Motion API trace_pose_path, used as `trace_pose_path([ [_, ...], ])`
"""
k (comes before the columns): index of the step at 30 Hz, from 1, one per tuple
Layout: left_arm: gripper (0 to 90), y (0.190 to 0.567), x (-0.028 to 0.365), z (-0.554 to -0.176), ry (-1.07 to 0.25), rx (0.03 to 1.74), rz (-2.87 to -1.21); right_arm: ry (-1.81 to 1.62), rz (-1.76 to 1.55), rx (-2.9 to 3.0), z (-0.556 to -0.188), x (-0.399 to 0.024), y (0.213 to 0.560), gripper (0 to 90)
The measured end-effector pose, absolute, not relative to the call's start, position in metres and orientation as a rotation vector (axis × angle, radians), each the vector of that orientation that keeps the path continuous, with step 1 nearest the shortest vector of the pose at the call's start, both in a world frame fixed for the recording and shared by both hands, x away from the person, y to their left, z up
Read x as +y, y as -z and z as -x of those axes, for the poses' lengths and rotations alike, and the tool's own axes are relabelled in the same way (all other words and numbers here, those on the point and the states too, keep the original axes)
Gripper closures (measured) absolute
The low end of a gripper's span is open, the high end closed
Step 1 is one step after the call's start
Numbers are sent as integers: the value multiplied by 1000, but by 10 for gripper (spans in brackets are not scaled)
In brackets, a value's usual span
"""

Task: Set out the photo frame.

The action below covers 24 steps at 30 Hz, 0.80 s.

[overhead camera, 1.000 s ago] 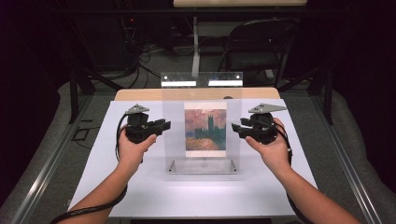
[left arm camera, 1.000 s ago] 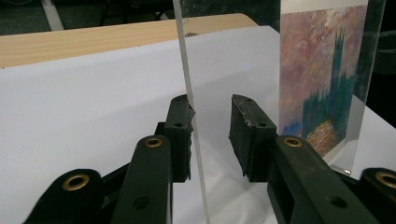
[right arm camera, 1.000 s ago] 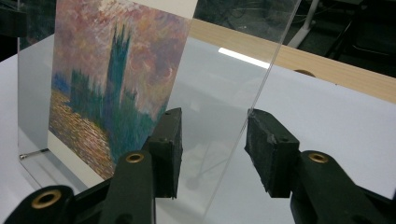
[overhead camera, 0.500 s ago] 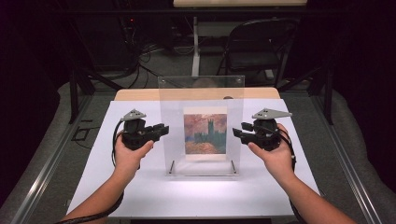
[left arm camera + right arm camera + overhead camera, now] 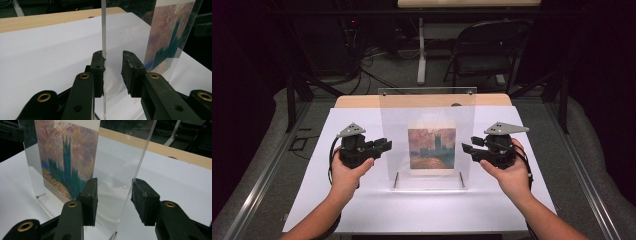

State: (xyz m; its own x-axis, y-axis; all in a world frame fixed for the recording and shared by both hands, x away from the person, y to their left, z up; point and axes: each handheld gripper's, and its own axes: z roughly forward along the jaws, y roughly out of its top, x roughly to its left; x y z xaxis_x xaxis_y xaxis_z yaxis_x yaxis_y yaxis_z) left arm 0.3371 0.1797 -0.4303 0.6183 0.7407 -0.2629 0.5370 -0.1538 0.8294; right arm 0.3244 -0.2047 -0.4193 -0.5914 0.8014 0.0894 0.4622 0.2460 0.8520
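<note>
Dark room at the back, with a folding chair (image 5: 484,55) and some cables on the floor. In front of that, a wooden desk (image 5: 362,102) under a big white sheet. On the left, a left hand (image 5: 344,172) around the left tongs (image 5: 384,146), pointing in at the left edge of a tall clear pane (image 5: 427,107). Seen from the left gripper view, left tongs (image 5: 112,67) apart, with the thin edge of the pane (image 5: 103,30) standing up between the two black pads, right against the left pad and with a gap to the other pad. No squeeze on it. In the middle of the desk, the pane standing upright, and just behind it a small picture (image 5: 432,148) of dark towers under a pink and orange sky, low down near two little metal pins (image 5: 396,180). Same picture (image 5: 170,37) off to the right in the left gripper view. On the right, a right hand (image 5: 512,175) around the right tongs (image 5: 467,146), pointing in at the right edge of the pane. In the right gripper view, right tongs (image 5: 113,195) apart too, with the pane edge (image 5: 142,152) touching the right pad and well clear of the left pad, and the picture (image 5: 67,157) beyond the left pad.
</note>
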Motion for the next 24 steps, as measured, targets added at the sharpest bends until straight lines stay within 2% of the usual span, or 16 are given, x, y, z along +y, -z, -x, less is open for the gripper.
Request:
trace_pose_path([
  [24,673,438,180,-307,-279,956,-1818,-1362,-1127,2170,-296,-210,425,561],
])
